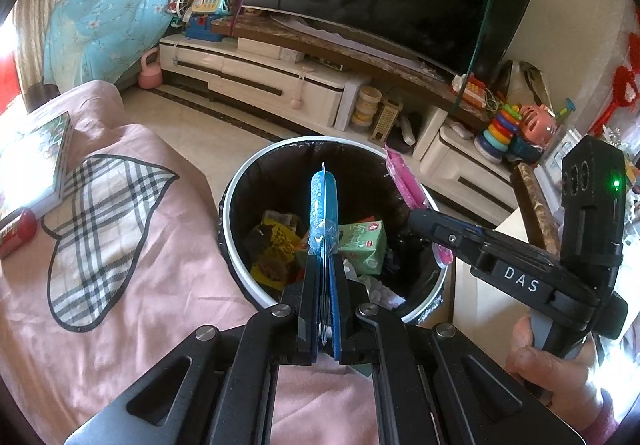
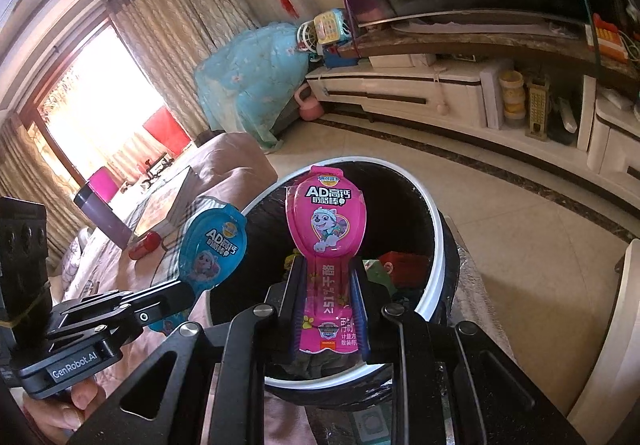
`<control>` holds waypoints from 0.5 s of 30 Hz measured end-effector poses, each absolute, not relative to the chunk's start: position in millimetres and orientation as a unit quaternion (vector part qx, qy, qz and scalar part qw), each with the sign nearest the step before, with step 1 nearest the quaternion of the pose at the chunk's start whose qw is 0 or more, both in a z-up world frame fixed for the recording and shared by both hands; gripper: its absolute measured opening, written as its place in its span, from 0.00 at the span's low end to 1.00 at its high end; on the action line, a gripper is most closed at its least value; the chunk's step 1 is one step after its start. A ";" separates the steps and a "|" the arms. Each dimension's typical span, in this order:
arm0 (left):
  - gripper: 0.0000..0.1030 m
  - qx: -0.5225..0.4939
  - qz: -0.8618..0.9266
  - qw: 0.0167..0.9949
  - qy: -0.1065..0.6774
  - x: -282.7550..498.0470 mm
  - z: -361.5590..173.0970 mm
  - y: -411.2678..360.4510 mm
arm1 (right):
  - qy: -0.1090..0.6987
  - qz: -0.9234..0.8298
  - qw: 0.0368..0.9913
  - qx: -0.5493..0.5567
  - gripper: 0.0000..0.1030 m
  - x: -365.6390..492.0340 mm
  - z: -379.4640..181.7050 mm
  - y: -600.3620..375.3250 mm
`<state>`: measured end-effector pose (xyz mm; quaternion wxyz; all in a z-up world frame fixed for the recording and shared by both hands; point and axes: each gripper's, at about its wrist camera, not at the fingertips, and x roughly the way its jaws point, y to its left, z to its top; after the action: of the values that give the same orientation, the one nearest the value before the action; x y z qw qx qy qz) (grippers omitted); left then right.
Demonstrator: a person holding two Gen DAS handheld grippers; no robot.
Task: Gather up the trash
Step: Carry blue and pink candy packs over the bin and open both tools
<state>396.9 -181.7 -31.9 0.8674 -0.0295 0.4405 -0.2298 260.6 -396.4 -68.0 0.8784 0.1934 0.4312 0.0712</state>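
The blue cheese-stick wrapper (image 1: 323,205) stands edge-on between the fingers of the left gripper (image 1: 327,265), which are pressed together on its narrow tail. Its long axis runs straight out along the fingers, the rounded head pointing forward and up. In the left wrist view that head sits over the open mouth of the trash bin (image 1: 256,165), with the litter in the bin showing directly behind and below it. Judged from this, the wrapper is already above the opening, so the coming move is a release, not a reach.

The pink cheese-stick wrapper (image 2: 325,213) is clamped flat by its tail in the right gripper (image 2: 329,277), printed face toward the camera, long axis again in line with the fingers and the head tilted up. In the right wrist view it stands over the near part of the bin's opening, the white rim (image 2: 434,245) curving round behind it.

The two wrappers hang side by side, apart, blue to the left of pink; both hands look about equally near the bin. The pink head lies close to the bin's rim in the left wrist view (image 1: 404,181), so it seems the likelier one to catch the edge when let go.

The bin stands just beside a pink-covered sofa (image 1: 120,265), with a TV cabinet (image 1: 256,73) beyond.
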 end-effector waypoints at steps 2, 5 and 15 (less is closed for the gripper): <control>0.03 -0.028 -0.229 0.867 0.442 398.6 -32.2 -183.6 | 0.432 0.071 0.878 0.194 0.20 261.5 -68.4 -397.2; 0.03 -0.027 -0.228 0.867 0.443 401.0 -33.1 -185.4 | 0.435 0.069 0.876 0.194 0.20 263.6 -69.1 -397.6; 0.03 -0.022 -0.226 0.864 0.449 406.5 -36.0 -190.4 | 0.440 0.064 0.876 0.186 0.20 270.0 -69.1 -398.7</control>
<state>406.5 -190.4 -36.0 0.8642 -0.0224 0.4493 -0.2255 270.0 -398.7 -69.1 0.8761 0.1862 0.4401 0.0642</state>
